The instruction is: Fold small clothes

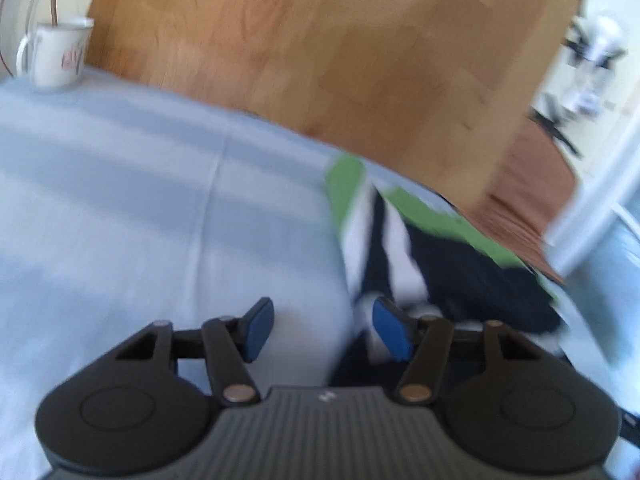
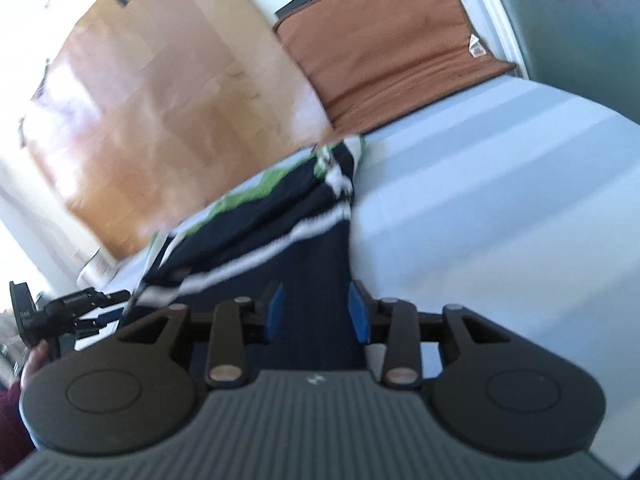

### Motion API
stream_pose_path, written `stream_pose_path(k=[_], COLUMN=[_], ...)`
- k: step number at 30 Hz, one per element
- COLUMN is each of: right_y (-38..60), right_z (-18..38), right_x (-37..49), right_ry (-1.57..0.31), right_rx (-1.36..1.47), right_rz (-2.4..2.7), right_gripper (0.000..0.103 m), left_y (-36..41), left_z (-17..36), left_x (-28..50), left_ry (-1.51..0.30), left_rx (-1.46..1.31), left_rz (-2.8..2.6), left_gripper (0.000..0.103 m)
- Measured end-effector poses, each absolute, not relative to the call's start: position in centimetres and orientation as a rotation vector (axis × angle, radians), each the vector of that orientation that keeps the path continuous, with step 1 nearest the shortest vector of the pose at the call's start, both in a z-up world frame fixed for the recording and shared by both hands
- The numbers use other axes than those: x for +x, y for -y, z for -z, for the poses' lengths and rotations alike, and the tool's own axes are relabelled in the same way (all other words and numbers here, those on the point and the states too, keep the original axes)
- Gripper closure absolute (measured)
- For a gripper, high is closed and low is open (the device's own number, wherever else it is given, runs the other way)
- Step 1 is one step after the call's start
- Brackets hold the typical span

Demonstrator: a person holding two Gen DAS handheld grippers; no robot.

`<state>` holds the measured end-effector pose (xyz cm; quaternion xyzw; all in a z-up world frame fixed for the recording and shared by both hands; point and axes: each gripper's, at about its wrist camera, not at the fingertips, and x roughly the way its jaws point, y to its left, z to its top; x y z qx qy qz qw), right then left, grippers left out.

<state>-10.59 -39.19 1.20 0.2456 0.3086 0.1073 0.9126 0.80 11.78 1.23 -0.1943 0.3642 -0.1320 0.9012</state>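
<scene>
Here, both tools (left tool (image 1: pixel 322 330), right tool (image 2: pixel 316 312)) gape over striped garment (image 2: pixel 280 220).

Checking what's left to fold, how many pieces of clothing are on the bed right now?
1: a navy garment with white and green stripes, lying on the light blue sheet near the edge by the wooden floor. Anything outside both views can't be ruled out.

A small striped garment (image 1: pixel 440 256), dark navy with white stripes and green bands, lies crumpled at the far edge of the light blue surface. In the right wrist view its navy cloth (image 2: pixel 280 216) stretches from that edge to the near side.
</scene>
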Motion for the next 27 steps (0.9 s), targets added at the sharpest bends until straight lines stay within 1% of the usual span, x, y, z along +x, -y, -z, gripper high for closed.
stream_pose_path(k=[2, 3, 5, 7, 11, 13, 14, 16, 19, 23, 27], right_y=[40.3, 40.9, 41.5, 42.2, 42.2, 41.8, 41.8, 41.3, 41.5, 41.8, 42.6], right_z=[-0.6, -0.3, 0.0, 0.5, 1.5, 1.9, 2.1, 2.6, 3.3, 3.9, 4.8], right_x=[-12.7, -13.9, -15.7, -17.4, -19.7, -20.2, -20.3, -20.4, -20.4, -20.0, -19.7], right_ry=[-0.639, -0.635, -0.622, -0.617, -0.674, -0.688, -0.703, -0.729, -0.750, -0.741, -0.763], right_rx=[0.523, 0.538, 0.569, 0.606, 0.589, 0.588, 0.585, 0.569, 0.564, 0.586, 0.589], right_rz=[-0.238, -0.246, -0.250, -0.274, -0.342, -0.379, -0.389, -0.409, -0.420, -0.435, -0.473], right_gripper=[0.063, 0.063, 0.063, 0.063, 0.063, 0.063, 0.063, 0.063, 0.061, 0.049, 0.048], left_y=[-12.7, -13.1, -14.0, -14.7, -14.9, -14.6, -14.3, -13.7, -13.4, -13.1, -13.3], left_z=[-1.6, -1.7, -1.9, -2.2, -1.9, -1.4, -1.1, -0.9, -0.6, -0.1, 1.4], left_x=[-3.3, -5.1, -9.1, -12.7, -17.6, -19.0, -19.6, -20.6, -21.2, -21.8, -22.1], left_ry=[-0.753, -0.761, -0.764, -0.743, -0.745, -0.772, -0.775, -0.760, -0.767, -0.809, -0.865], left_rx=[-0.384, -0.383, -0.436, -0.473, -0.485, -0.492, -0.494, -0.486, -0.512, -0.523, -0.553], left_rz=[0.338, 0.360, 0.425, 0.465, 0.488, 0.499, 0.509, 0.520, 0.529, 0.529, 0.507], left_gripper=[0.042, 0.038, 0.038, 0.033, 0.028, 0.022, 0.022, 0.016, 0.015, 0.015, 0.015])
